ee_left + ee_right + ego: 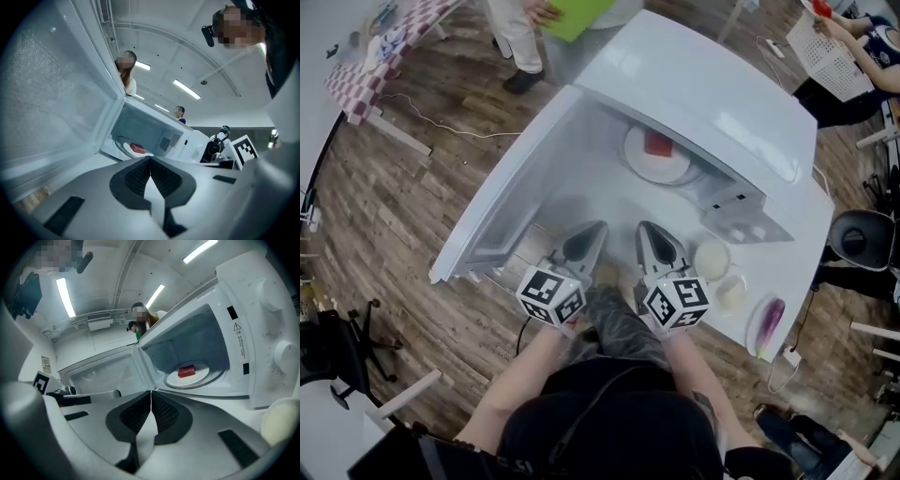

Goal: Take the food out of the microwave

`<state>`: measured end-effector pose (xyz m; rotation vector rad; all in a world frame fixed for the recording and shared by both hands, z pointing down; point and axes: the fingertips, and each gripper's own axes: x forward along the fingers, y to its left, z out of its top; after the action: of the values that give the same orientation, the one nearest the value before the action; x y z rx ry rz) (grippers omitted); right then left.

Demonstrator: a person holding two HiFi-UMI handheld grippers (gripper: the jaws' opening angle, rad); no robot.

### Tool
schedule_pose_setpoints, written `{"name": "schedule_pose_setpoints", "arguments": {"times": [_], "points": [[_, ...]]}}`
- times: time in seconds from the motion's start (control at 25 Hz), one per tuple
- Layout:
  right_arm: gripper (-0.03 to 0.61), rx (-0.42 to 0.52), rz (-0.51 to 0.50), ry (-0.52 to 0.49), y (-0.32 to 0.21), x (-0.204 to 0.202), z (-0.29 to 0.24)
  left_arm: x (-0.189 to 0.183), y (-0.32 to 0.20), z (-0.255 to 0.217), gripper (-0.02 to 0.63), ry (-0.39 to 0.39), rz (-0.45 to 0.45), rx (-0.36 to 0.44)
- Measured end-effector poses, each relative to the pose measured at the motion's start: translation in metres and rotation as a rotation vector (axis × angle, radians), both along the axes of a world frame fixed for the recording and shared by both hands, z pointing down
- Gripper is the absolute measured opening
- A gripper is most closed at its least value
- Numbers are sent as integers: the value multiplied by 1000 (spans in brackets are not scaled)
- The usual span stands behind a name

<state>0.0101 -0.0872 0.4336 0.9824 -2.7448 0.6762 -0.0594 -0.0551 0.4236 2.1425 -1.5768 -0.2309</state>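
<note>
Room: wood-plank floor [394, 216], with a white table [811, 234] carrying a white microwave [712, 84]; other people stand around the edges.
Food: a red block [658, 143] on a white plate [637, 164], which sits on the turntable deep inside the cavity; not yet lifted.
Long axis: in the right gripper view the block looks wider than deep, so its long side seems to run across the opening.
Door: the microwave door [502, 206] is swung fully open to the person's left, so the way in is clear.
Direction: the block lies straight ahead of both grippers, past the front sill and well apart from their tips.
Nearer hand: the right gripper [645, 229] lines up more directly with the block; the left gripper [596, 229] sits just beside it, closer to the door.
Fingers: on both grippers the ribbed pads are pressed together, nothing is between them and they touch nothing.
Next move, judged: the jaws must spread before reaching in for the plate rim or block.
Beside: two small cream bowls [711, 258] on the table right of the right gripper.
</note>
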Motion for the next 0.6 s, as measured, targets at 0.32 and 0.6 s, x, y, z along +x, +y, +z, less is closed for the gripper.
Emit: {"name": "schedule_pose_setpoints", "arguments": {"times": [0.32, 0.6], "points": [[20, -15, 70, 32, -43, 7, 2, 3, -42, 2, 11, 6, 37, -21], [21, -36, 155, 75, -77, 27, 13, 15, -73, 12, 11, 8, 57, -45]]}}
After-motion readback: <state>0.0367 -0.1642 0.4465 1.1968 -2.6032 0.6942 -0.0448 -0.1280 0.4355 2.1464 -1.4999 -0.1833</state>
